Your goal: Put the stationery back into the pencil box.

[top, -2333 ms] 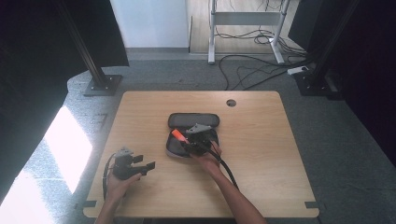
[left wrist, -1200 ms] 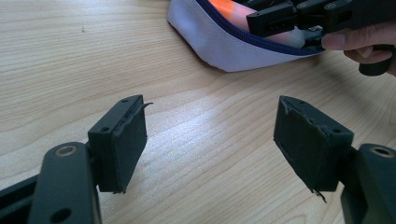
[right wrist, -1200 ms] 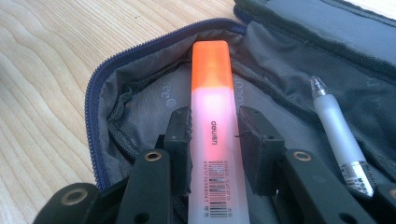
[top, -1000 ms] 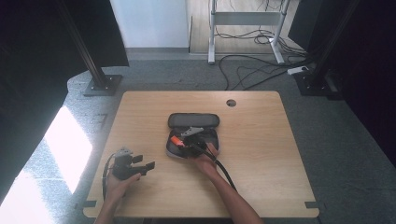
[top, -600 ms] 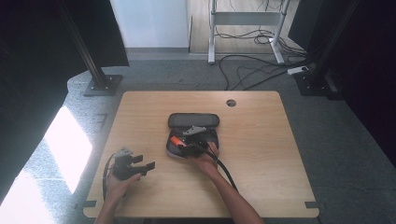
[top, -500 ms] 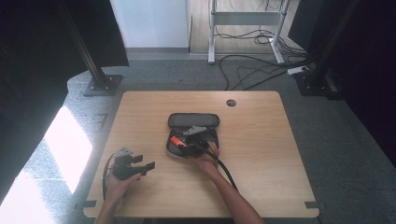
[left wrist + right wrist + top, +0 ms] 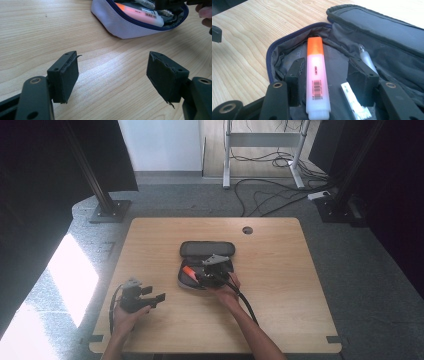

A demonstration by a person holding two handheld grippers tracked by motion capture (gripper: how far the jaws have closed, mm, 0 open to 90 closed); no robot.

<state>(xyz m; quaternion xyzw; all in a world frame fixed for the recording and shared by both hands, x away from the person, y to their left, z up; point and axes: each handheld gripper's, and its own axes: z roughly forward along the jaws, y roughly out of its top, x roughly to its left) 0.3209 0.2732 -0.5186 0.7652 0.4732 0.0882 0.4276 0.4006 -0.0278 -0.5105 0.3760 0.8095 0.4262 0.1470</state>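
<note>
Step in hand: putting the highlighter (image 7: 318, 77) into the open pencil case (image 7: 186, 279); judging by how it lies, it has just been set down inside.
Highlighter: orange cap pointing toward the far end of the case, pale body lying flat on the dark lining, between the right gripper's jaws in the right gripper view.
Right gripper (image 7: 329, 76): its jaws have just been opening and stand apart. A clear gap shows on the right side of the highlighter; the left pad is close beside it, and I cannot tell whether it touches. It does not look clamped.
Pencil case: near the middle of the table (image 7: 300, 270), lid folded back toward the far edge; a pen (image 7: 367, 58) and a small white item (image 7: 354, 100) also lie inside.
Left gripper (image 7: 150, 294): held near the table's front left corner, jaws wide apart with bare wood between them, well apart from the case.
Next move: probably lifting the right gripper straight out of the case without dragging the highlighter or catching the zip edge (image 7: 284, 40). After that the lid would need folding over, which may call for the left gripper to steady the case.
</note>
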